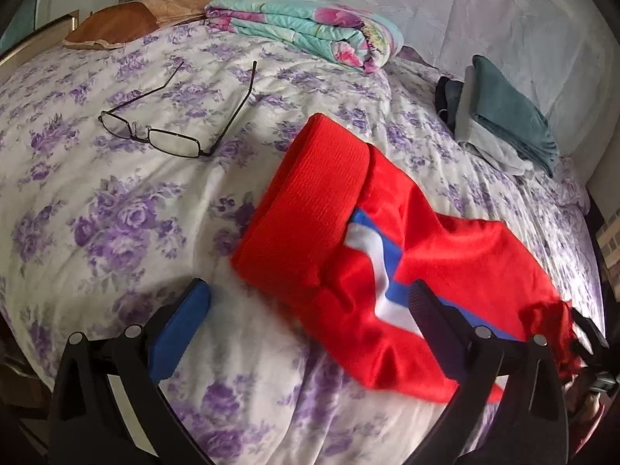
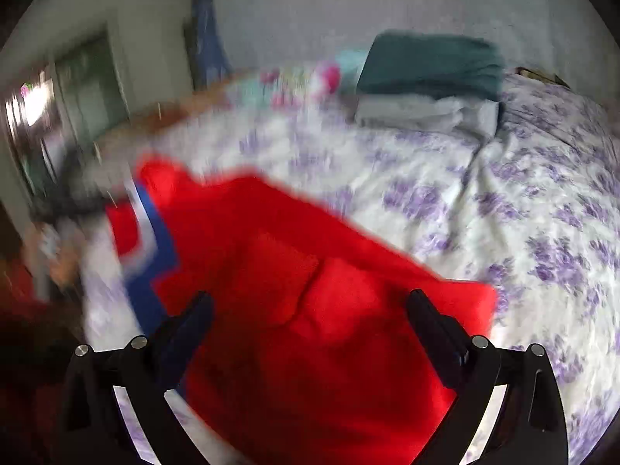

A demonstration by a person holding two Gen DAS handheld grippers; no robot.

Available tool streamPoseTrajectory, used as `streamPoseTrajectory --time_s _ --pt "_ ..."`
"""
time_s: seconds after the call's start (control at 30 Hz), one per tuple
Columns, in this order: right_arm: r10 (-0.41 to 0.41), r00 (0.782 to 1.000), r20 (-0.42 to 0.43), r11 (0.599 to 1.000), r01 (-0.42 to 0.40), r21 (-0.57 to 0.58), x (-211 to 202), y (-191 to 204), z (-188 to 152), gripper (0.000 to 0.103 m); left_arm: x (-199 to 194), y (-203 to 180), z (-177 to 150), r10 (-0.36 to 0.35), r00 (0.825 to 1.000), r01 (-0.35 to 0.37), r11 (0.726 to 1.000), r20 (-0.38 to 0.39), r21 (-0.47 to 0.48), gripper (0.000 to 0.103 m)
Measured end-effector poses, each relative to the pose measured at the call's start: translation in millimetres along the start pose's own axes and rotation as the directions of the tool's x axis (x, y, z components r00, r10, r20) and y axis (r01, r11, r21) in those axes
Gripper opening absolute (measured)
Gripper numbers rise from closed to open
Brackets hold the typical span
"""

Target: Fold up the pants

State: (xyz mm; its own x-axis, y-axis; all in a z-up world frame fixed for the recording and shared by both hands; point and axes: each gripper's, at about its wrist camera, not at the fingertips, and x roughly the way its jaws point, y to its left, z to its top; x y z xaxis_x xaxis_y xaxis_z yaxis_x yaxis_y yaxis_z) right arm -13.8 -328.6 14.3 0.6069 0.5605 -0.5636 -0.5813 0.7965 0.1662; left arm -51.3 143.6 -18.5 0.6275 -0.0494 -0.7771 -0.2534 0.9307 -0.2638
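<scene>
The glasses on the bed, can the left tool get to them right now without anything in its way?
Probably yes. The left tool is open and holds nothing. The glasses lie alone on the bedspread, ahead and to its left. The red pants lie off to the right, clear of that path.

A bed (image 1: pixel 116 213) covered in a white sheet with purple roses fills the room's near ground. A pale wall (image 1: pixel 484 11) rises at its far side. Far left, a bright window (image 2: pixel 37 102) sits beside a greenish door (image 2: pixel 91 85), both blurred.
</scene>
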Motion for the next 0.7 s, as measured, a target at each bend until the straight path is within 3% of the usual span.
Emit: streamPoseTrajectory --time_s 0.03,0.1,0.17,0.23,0.33,0.43,0.53,0.57,0.6,0.63,0.67,0.7 --pt "0.045 0.994 0.102 0.999 -0.048 0.022 -19.1 -4.4 1.0 0.100 2.6 -3.5 1.1 0.010 1.000 -0.010 1.000 0.007 0.004 0.099" --pt "0.098 0.977 0.187 0.993 -0.109 0.048 -36.8 -10.4 -0.1 0.100 6.9 -9.3 2.5 0.029 0.999 -0.030 0.999 0.019 0.024 0.099" --pt "0.081 0.991 0.104 0.993 -0.089 0.074 -26.5 -11.4 -5.4 0.100 14.7 -17.6 5.4 0.066 0.997 -0.068 0.996 0.037 0.059 0.099" --pt "0.004 1.000 0.014 0.998 -0.005 0.061 -15.2 -3.1 -9.9 0.100 24.0 -23.2 9.3 0.115 0.992 -0.119 0.989 0.052 0.086 0.099" --pt "-0.036 0.999 0.026 0.998 0.038 -0.059 -25.4 30.6 -15.6 0.100 33.4 -26.1 12.6 0.161 0.983 -0.170 0.981 0.093 0.093 0.099" --pt "-0.116 0.993 0.035 0.963 0.121 -0.239 -25.3 74.9 -22.3 0.100 33.0 -23.4 13.6 0.150 0.983 -0.159 0.983 0.106 0.086 0.099" --pt "-0.119 0.992 -0.037 0.959 0.105 -0.263 0.5 94.1 -21.6 0.095 30.4 -16.3 13.0 0.110 0.987 -0.119 0.990 0.113 0.075 0.099" --pt "-0.137 0.989 -0.063 0.957 0.116 -0.264 12.8 96.2 -21.5 0.086 30.2 -15.1 13.2 0.101 0.988 -0.110 0.991 0.113 0.074 0.099" --pt "-0.176 0.980 -0.089 0.951 0.146 -0.271 27.1 96.7 -20.8 0.067 30.0 -14.3 13.4 0.096 0.989 -0.105 0.992 0.113 0.074 0.099" --pt "-0.200 0.974 -0.108 0.948 0.164 -0.275 40.0 96.3 -19.0 0.058 30.1 -14.8 13.5 0.095 0.989 -0.104 0.991 0.111 0.079 0.099" --pt "-0.176 0.977 -0.117 0.959 0.144 -0.243 45.2 94.0 -13.7 0.049 30.3 -15.9 13.0 0.097 0.989 -0.107 0.991 0.108 0.084 0.099" --pt "-0.157 0.981 -0.110 0.968 0.131 -0.214 43.8 92.9 -9.0 0.032 31.1 -17.1 13.3 0.102 0.990 -0.112 0.989 0.101 0.096 0.099"
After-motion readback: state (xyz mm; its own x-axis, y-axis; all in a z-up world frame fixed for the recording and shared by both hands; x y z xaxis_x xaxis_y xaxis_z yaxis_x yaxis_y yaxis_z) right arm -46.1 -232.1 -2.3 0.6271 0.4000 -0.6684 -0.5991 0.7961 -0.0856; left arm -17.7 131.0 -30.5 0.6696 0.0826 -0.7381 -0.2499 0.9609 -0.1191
